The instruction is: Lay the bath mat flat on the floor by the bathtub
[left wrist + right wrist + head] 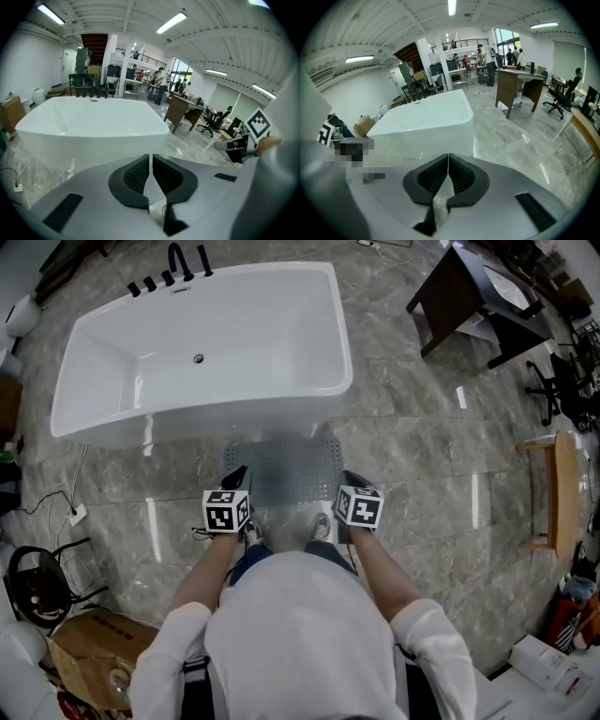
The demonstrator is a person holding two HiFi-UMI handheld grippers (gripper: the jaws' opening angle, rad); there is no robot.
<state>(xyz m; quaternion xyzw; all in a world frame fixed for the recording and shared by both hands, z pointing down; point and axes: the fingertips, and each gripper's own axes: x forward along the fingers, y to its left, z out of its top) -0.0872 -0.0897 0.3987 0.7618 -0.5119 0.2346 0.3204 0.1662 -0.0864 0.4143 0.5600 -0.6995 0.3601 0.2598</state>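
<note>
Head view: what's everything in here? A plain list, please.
bathtub: one, white, top centre
taps: one set, black, at the bathtub's far rim
bath mat: one, see-through grey, in front of the bathtub, held at near corners
desk: one, dark brown, top right
bench: one, light wood, right edge
cardboard box: one, brown, bottom left
left gripper: one, jaws shut on the bath mat
right gripper: one, jaws shut on the bath mat
person: white top, bottom centre

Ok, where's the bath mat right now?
In the head view the bath mat is at centre frame, its near edge pinched by the left gripper and the right gripper, directly in front of the white bathtub.
</note>
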